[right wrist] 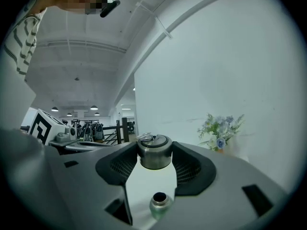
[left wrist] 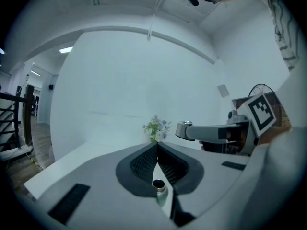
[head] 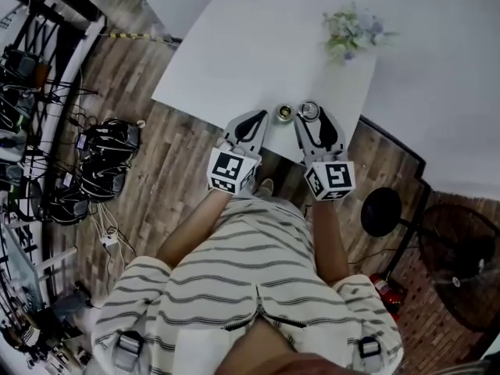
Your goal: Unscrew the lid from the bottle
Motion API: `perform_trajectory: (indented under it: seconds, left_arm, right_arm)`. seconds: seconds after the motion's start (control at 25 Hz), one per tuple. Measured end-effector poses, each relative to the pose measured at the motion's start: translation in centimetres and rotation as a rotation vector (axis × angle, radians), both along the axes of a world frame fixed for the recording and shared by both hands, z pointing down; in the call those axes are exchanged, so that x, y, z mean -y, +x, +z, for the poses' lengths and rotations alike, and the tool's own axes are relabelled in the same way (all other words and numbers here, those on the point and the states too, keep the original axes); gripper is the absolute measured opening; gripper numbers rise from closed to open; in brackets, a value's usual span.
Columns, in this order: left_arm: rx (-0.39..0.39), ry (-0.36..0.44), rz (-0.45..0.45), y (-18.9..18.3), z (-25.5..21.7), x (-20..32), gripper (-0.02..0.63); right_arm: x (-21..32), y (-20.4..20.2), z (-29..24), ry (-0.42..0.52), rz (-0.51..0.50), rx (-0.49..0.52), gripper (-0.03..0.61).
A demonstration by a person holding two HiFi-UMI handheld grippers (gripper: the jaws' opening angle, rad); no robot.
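Observation:
A small metal bottle (head: 284,113) stands upright with its neck open near the front edge of the white table (head: 234,53). Its metal lid (head: 309,111), with a wire ring on top, is off the bottle. My right gripper (head: 310,114) is shut on the lid (right wrist: 154,152) and holds it above and beside the bottle (right wrist: 159,202). My left gripper (head: 262,117) hangs just left of the bottle with its jaws shut and nothing between them (left wrist: 157,145). In the left gripper view the bottle (left wrist: 159,186) shows below the jaws, apart from them, and the right gripper (left wrist: 186,129) carries the lid at the right.
A bunch of flowers (head: 353,31) stands at the table's far right corner. On the wooden floor lie dark bags and cables (head: 109,143) at the left, a round black stand base (head: 380,211) and a fan (head: 461,264) at the right. The person's feet are by the table's front edge.

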State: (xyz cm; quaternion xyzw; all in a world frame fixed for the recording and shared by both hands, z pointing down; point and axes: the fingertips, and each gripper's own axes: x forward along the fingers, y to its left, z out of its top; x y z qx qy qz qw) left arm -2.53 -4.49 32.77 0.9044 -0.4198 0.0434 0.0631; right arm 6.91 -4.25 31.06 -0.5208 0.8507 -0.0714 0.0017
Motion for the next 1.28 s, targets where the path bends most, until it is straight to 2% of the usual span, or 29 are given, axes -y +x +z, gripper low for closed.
perform_trajectory:
  seconds: [0.32,0.68,1.28]
  left_arm:
    - [-0.006,0.049,-0.031,-0.3,-4.0,-2.6,0.000]
    - [0.000,0.120,-0.029,0.5,-6.3,-4.2,0.000]
    - [0.012,0.167,-0.051,0.4,-7.1,-4.9,0.000]
  right_arm:
    - [-2.7,-0.4,-3.4,0.039,0.019,0.003,0.235]
    - [-4.1,0.2,-5.3,0.086,0.041,-0.004,0.235]
    - [-4.7,0.7,-4.9,0.100,0.053,-0.005,0.235]
